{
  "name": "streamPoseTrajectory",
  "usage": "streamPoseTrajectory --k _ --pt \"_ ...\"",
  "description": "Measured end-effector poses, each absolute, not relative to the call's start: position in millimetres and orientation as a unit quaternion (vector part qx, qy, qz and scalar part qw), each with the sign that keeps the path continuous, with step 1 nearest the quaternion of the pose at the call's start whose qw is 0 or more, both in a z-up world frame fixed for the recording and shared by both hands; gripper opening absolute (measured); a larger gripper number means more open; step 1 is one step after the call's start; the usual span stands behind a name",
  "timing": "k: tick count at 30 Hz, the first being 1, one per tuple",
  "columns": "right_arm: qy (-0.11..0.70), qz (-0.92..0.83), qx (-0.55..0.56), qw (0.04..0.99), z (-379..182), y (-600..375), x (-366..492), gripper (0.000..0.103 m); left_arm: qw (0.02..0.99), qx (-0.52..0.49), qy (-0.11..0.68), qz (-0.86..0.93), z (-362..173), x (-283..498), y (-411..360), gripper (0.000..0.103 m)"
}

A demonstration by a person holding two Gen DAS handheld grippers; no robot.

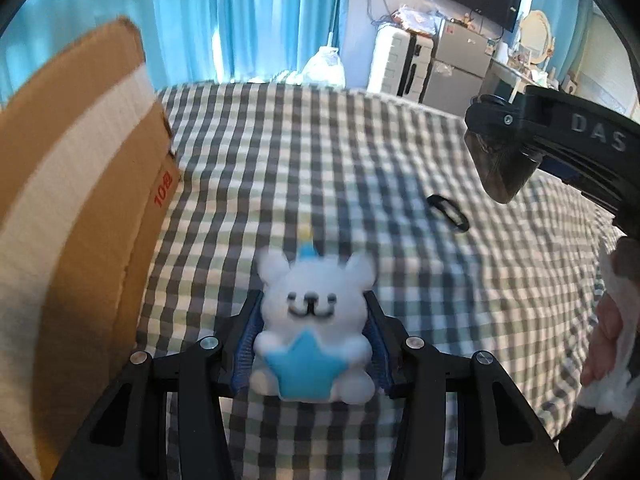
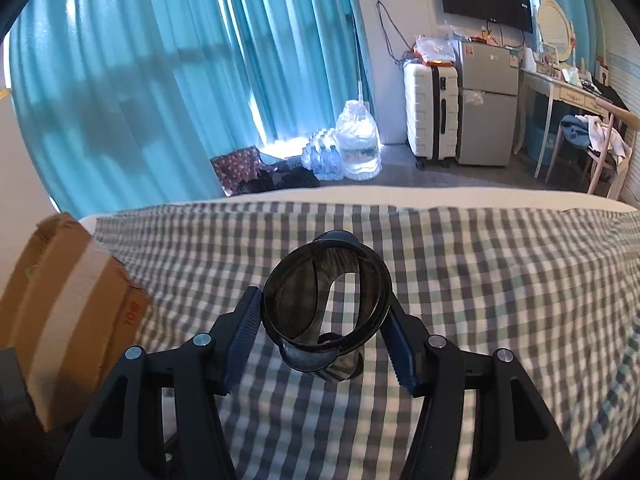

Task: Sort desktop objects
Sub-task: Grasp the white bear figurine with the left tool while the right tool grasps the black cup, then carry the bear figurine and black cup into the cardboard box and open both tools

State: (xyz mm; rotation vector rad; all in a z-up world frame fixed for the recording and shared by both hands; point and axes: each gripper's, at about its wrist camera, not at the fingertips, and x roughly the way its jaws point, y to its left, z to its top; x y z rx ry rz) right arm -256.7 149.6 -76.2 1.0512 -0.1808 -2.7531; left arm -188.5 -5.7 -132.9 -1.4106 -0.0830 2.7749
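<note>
A white bear toy (image 1: 314,328) with a blue star on its belly and a small blue hat sits between the blue pads of my left gripper (image 1: 314,332), which is shut on its sides, just above the checked cloth (image 1: 320,152). My right gripper (image 2: 326,316) is shut on a dark see-through cup (image 2: 326,304), its mouth facing the camera, lifted off the cloth. In the left wrist view the same cup (image 1: 500,172) hangs at the upper right under the right gripper's black body.
A cardboard box (image 1: 72,220) with white tape stands at the left; its corner (image 2: 68,304) also shows in the right wrist view. A black oval hair clip (image 1: 448,213) lies on the cloth. A person's hand (image 1: 608,344) in white fabric is at the right edge. Beyond the cloth are curtains, water bottles and furniture.
</note>
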Motion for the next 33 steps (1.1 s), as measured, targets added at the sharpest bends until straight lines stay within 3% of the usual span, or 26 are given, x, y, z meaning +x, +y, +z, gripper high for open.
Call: streamPoseTrajectory --k 13,33 --pt "-0.101 -0.941 0.312 0.082 -7.0 195.3 -164.8 0.058 0.042 -0.421 -0.026 0.906 -73.9 -148.4 11.3 0.049" --pt "-0.110 -0.942 0.303 0.096 35.9 176.4 -49.3 0.058 0.084 -0.338 -0.028 0.937 39.9 -76.7 20.4 0.049"
